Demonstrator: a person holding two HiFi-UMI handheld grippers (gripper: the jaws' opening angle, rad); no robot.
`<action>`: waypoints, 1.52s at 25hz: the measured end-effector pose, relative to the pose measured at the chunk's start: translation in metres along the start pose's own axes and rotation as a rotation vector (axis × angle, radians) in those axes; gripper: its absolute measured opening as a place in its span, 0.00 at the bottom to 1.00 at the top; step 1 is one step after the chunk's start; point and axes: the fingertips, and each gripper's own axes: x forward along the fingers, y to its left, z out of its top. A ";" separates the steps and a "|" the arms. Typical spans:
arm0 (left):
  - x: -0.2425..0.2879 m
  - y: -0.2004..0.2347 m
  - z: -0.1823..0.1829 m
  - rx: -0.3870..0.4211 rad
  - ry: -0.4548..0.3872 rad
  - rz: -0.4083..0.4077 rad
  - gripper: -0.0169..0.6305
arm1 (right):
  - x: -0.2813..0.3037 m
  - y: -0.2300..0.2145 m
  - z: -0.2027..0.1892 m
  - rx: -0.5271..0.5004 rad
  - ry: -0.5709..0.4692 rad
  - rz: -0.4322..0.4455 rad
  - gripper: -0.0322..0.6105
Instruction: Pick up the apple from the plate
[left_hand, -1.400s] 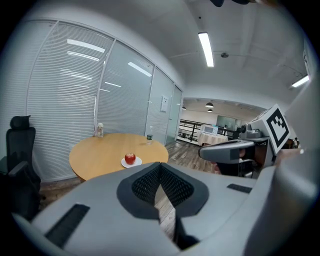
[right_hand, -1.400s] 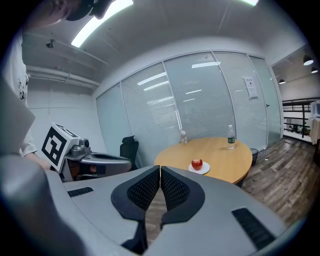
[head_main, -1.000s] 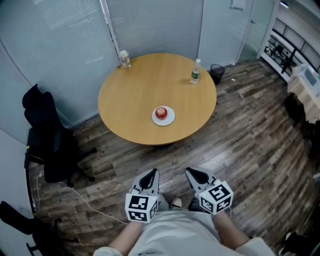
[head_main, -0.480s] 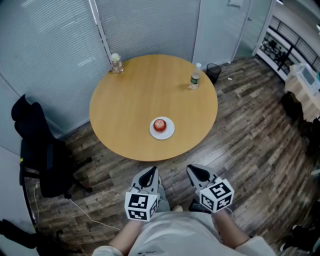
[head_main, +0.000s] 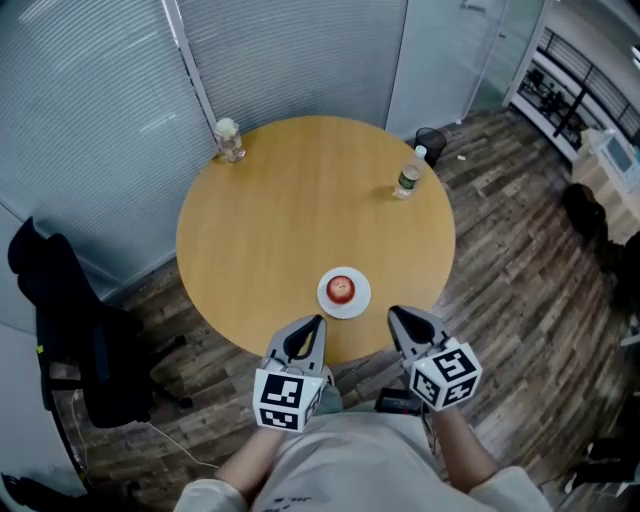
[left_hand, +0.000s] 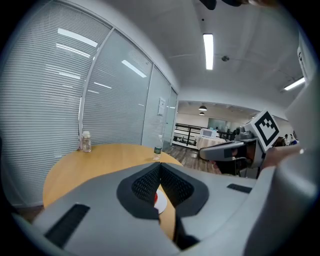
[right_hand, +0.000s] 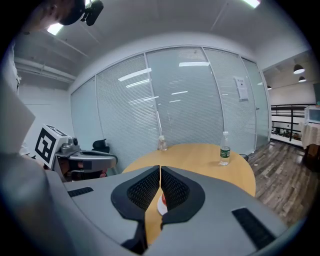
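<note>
Left tool (head_main: 311, 324) and right tool (head_main: 397, 315) sit side by side, close in front of the torso, tips forward and slightly down. Both jaw pairs closed pad to pad, nothing gripped. Forearms (head_main: 247, 462) tucked in low.

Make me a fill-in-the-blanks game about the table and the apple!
1. The table has a ____ top.
2. The apple on the white plate is ____ in colour.
3. The water bottle stands ____ on the table.
4. The jaws of the left gripper and the right gripper are both ____.

Missing words: round, red, upright, shut.
</note>
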 end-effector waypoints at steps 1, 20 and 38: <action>0.004 0.006 0.002 -0.003 -0.002 -0.005 0.03 | 0.007 -0.003 0.004 0.003 -0.003 -0.009 0.10; 0.052 0.048 0.026 -0.089 0.018 0.051 0.03 | 0.044 -0.062 0.055 -0.020 0.019 -0.022 0.10; 0.093 0.030 -0.015 -0.089 0.142 0.013 0.03 | 0.070 -0.074 0.014 0.048 0.127 0.082 0.10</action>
